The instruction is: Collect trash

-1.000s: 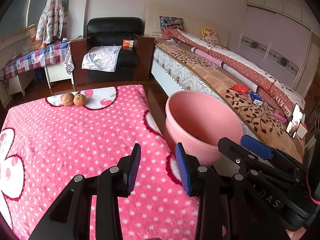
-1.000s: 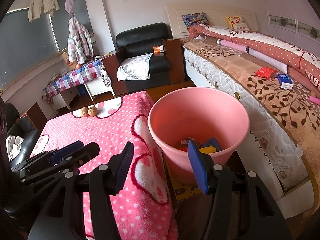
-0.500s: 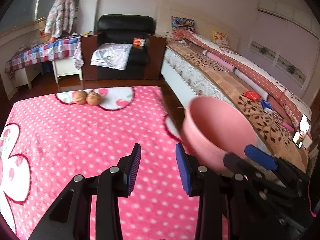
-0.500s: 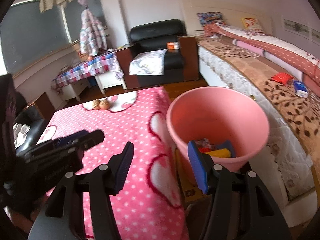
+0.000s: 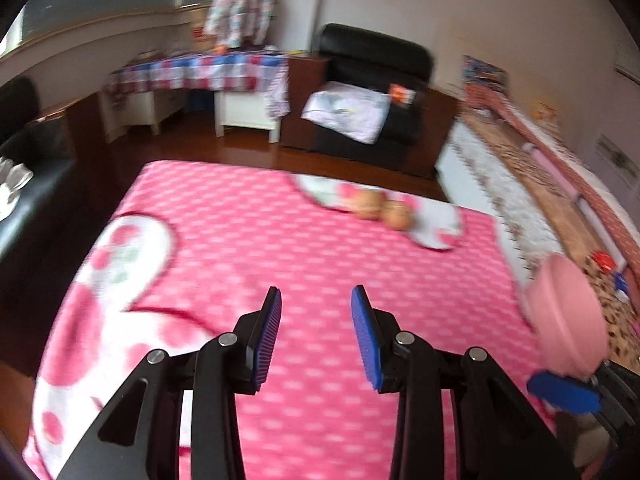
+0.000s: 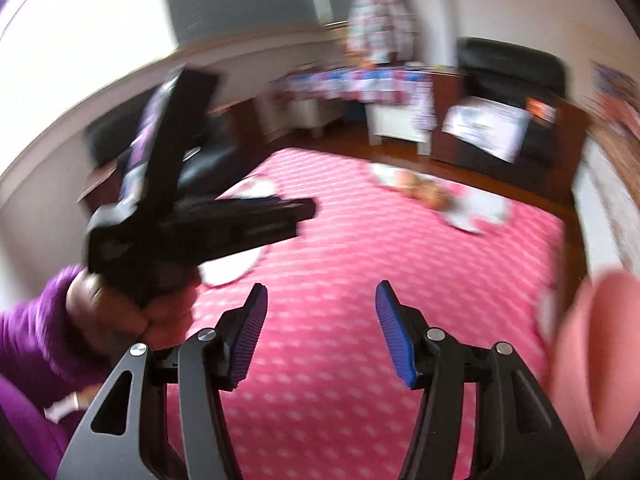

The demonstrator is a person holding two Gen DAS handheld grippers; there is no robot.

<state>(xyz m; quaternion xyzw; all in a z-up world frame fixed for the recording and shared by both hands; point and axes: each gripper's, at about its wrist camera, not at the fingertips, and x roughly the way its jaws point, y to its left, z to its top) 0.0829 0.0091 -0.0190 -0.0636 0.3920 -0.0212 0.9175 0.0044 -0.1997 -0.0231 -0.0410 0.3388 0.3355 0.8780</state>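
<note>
Two brown walnut-like balls [image 5: 382, 209] [image 6: 424, 189] lie on a white patch at the far side of the pink polka-dot blanket [image 5: 280, 248] [image 6: 360, 248]. A pink bucket [image 5: 568, 320] [image 6: 592, 352] stands off the blanket's right edge. My left gripper [image 5: 316, 326] hovers open over the blanket's near part with nothing between its blue pads. My right gripper [image 6: 320, 328] is open and empty too, above the near blanket. In the right wrist view the left gripper's black body [image 6: 200, 216] shows at left, blurred, held by a hand [image 6: 120, 312] in a purple sleeve.
A black armchair [image 5: 372, 92] with a white cloth stands beyond the blanket, beside a checked-cloth table [image 5: 200, 76] and a white cabinet [image 5: 244, 116]. A bed [image 5: 560, 184] runs along the right with small items on it. Dark furniture [image 5: 28, 168] sits at left.
Both views have swung left, away from the pink bucket and over the blanket; the bucket has slid to the right edge. Both grippers kept the same opening. The current frames are motion-blurred.
</note>
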